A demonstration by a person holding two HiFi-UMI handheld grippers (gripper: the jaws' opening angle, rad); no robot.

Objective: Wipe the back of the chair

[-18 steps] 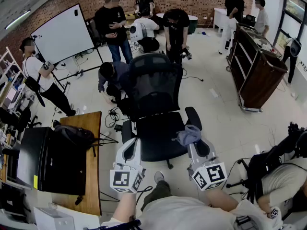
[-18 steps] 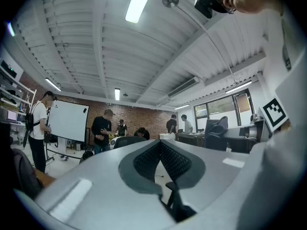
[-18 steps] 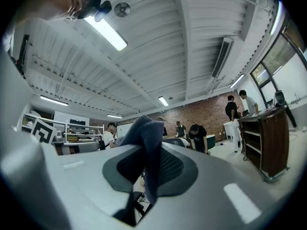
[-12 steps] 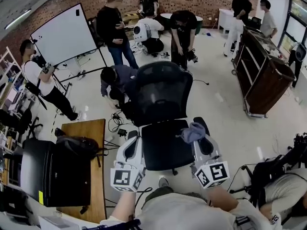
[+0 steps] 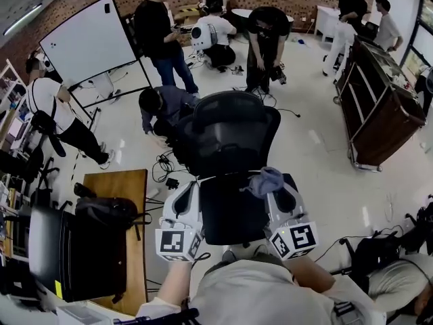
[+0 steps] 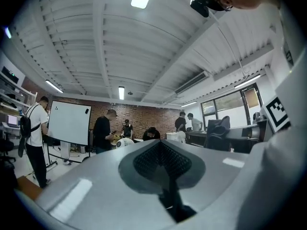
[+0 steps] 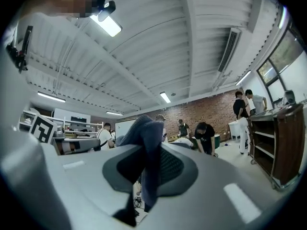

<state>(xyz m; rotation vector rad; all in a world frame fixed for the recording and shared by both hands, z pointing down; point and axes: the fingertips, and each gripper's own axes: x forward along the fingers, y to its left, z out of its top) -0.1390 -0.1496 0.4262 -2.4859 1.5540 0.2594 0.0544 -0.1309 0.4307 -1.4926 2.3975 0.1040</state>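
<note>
Before us the black mesh chair (image 5: 230, 131) stands upright, seat toward us, with a bunched blue-grey cloth (image 5: 265, 180) over its right edge.

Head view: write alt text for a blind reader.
The right claw grips a cloth in front of a black chair; the left claw beside it holds nothing. People stand beyond the chair.

Chair (image 5: 226, 168) base hidden beneath seat (image 5: 233, 212), rear of backrest (image 5: 230, 131) facing away

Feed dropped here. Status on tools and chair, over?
Right tool shut on cloth; left tool shut, empty. Chair back not yet touched. Person crouched behind it.
</note>
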